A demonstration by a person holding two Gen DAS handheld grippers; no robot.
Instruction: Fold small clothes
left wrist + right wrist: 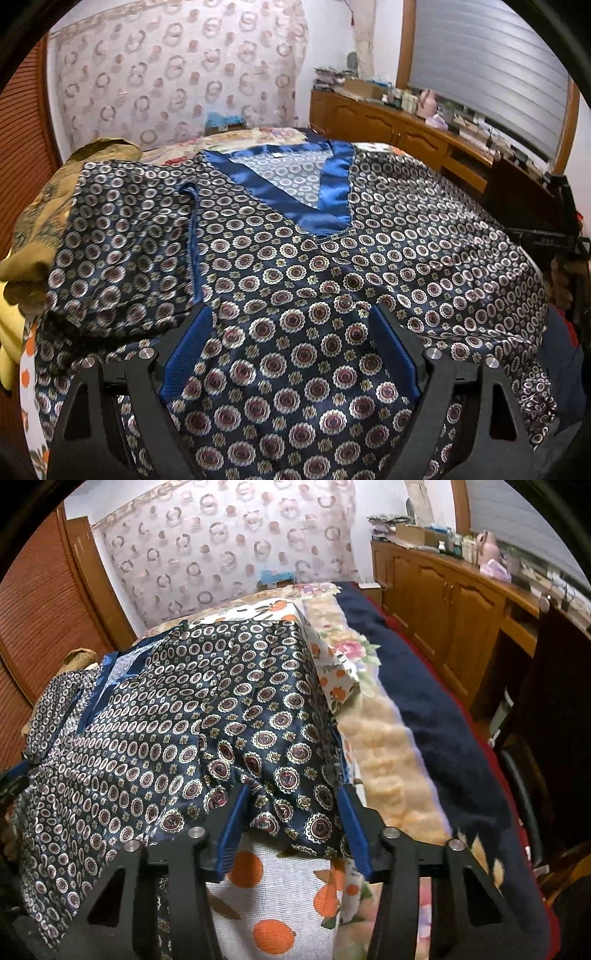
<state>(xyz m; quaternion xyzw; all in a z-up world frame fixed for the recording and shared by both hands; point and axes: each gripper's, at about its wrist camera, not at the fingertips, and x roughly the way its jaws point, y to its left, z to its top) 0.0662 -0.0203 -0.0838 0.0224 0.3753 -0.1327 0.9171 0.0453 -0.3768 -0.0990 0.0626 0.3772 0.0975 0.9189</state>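
A dark blue satin shirt (332,266) with round medallion print lies spread front up on the bed, its shiny blue V collar (332,199) at the far side. One sleeve (122,240) lies folded across the body on the left. My left gripper (290,310) hovers open over the shirt's lower front, and nothing is pinched between its blue pads. In the right wrist view the other sleeve (280,738) hangs toward me over the bed's edge. Its rumpled hem lies between the fingers of my right gripper (291,790), which stand apart without pinching it.
A white cover with orange fruit print (273,886) lies under the shirt. A navy blanket (424,701) runs along the right side of the bed. Wooden cabinets (461,602) with clutter on top line the right wall. An olive cloth pile (44,206) sits at the left.
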